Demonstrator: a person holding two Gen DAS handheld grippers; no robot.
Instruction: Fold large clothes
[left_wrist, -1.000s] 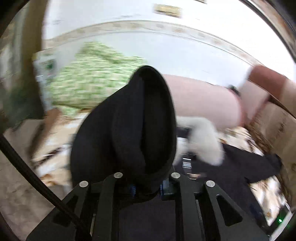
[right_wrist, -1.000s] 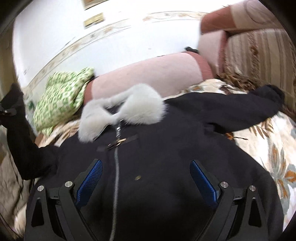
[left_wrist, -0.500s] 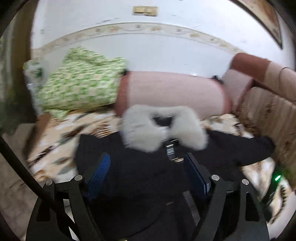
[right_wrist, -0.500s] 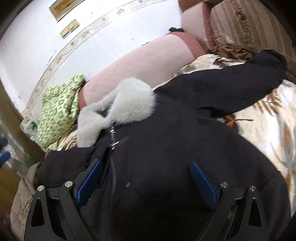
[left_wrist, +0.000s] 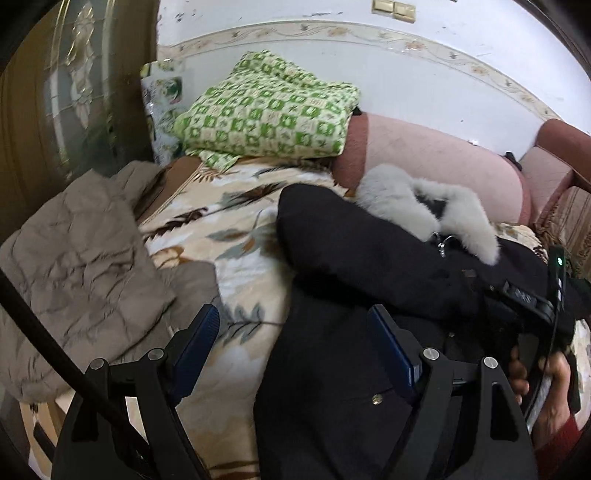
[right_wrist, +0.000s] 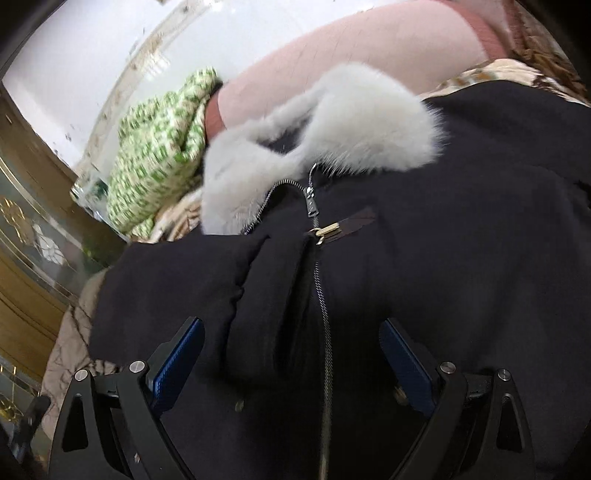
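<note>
The black coat lay face up on the floral bedspread of the bed, its grey fur collar toward the pink bolster. One sleeve was folded across the chest, ending beside the zipper. The left gripper hovered with jaws apart and empty over the coat's edge; the right gripper hung likewise spread over the zipper. The far sleeve probably needed folding next: grip near the cuff, carry it flat across, and keep the collar undisturbed.
</note>
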